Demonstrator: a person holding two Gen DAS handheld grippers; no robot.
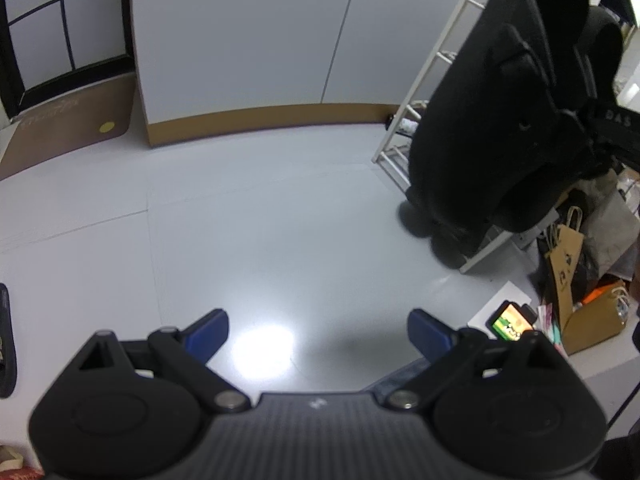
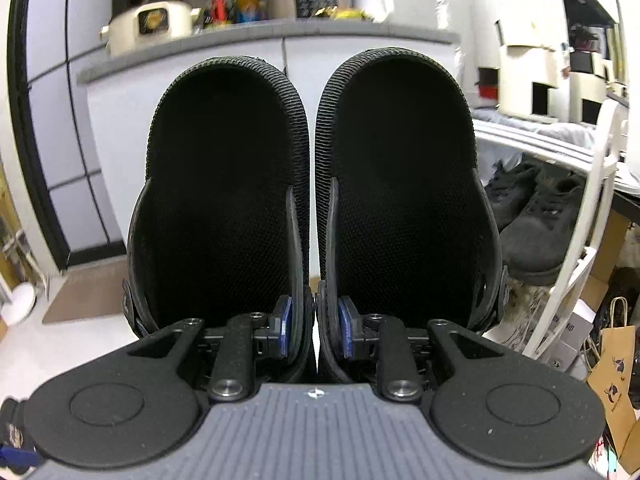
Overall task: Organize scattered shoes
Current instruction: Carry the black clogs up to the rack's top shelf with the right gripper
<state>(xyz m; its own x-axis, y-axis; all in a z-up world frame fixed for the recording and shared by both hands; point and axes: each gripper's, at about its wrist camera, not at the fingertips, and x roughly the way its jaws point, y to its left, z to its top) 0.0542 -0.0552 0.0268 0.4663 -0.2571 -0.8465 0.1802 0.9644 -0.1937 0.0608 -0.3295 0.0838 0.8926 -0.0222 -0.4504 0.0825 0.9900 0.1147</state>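
Beside the white shoe rack [image 2: 576, 272], my right gripper [image 2: 316, 320] pinches both black clogs [image 2: 232, 184] by their inner walls alone, so either may slip; my left gripper [image 1: 318, 332] hangs open, empty.

A brown paper bag [image 1: 568, 256] stands at the right among mixed clutter. A lit phone screen [image 1: 510, 322] lies near it on the grey floor [image 1: 260, 220]. A cream pot [image 2: 152, 24] sits on the counter [image 2: 260, 38], beside what appears to be bottles.
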